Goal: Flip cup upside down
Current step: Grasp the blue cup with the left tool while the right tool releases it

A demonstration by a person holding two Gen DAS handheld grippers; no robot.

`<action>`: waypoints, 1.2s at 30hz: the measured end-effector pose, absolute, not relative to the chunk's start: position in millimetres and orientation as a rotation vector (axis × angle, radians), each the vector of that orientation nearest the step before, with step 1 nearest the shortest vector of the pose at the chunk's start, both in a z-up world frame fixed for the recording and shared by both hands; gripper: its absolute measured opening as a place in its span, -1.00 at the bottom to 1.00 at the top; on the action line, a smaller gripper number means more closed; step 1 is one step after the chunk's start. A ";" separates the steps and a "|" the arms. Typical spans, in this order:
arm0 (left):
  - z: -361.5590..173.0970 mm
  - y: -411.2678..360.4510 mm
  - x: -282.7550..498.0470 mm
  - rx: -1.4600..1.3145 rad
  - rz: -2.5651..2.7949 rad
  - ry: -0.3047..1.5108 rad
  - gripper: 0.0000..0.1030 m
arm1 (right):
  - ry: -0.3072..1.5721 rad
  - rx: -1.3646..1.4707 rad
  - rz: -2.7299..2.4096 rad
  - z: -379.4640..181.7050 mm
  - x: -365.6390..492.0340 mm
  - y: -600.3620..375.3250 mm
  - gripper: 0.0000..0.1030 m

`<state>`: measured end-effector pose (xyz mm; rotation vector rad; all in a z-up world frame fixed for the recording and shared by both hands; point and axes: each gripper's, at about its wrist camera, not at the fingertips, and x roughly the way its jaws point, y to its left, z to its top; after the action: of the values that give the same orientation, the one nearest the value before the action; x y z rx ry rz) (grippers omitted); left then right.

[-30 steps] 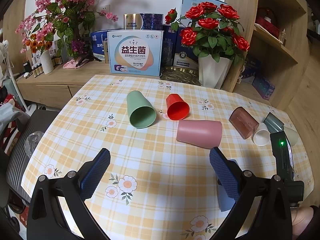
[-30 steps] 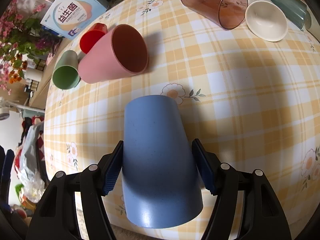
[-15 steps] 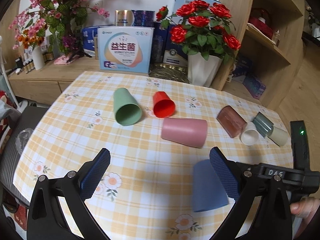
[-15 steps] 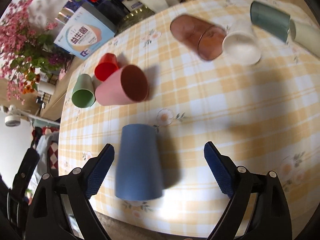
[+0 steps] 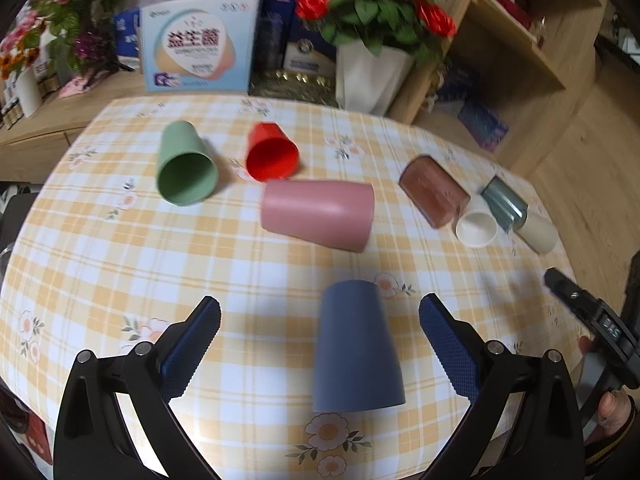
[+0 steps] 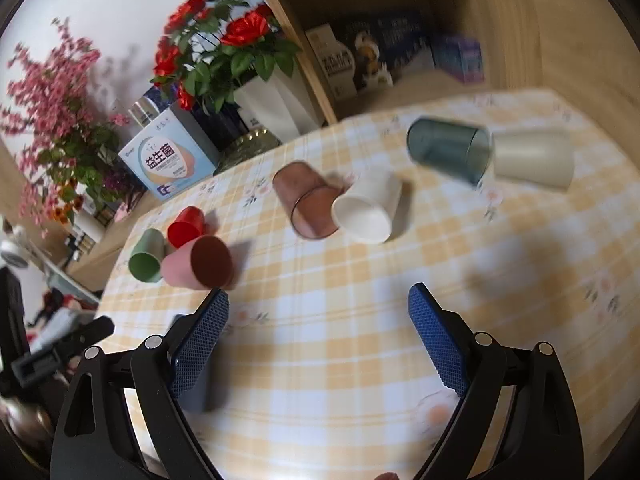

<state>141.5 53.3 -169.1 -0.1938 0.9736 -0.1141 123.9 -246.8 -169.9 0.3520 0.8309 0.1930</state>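
A blue cup (image 5: 356,348) stands upside down on the checked tablecloth (image 5: 120,248), between the fingers of my open, empty left gripper (image 5: 320,344) without touching them. In the right wrist view the blue cup (image 6: 198,388) is mostly hidden behind the left finger. My right gripper (image 6: 318,340) is open and empty above the table, away from the cup. Lying on their sides are a pink cup (image 5: 320,214), a green cup (image 5: 186,170), a red cup (image 5: 272,154), a brown clear cup (image 5: 434,192), a white cup (image 5: 476,226), a grey-green clear cup (image 5: 504,204) and a cream cup (image 5: 538,232).
A white vase of red roses (image 5: 370,76), a printed box (image 5: 198,58) and pink flowers (image 5: 68,12) stand on a wooden sideboard behind the table. Wooden shelves (image 5: 520,40) rise at the right. The right gripper's body (image 5: 600,328) shows at the table's right edge.
My right gripper let go of the blue cup, opened wide and swung away to the right. The cup now stands upside down alone. The left gripper drew nearer to it.
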 end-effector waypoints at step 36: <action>-256.3 3.7 214.3 -0.194 -0.133 1.352 0.07 | 0.854 0.273 0.092 -179.8 118.3 -277.2 0.72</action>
<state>214.3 3.7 -256.3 -0.1936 1.3519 -0.1332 118.3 -277.2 -179.8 0.2725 0.8545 0.0923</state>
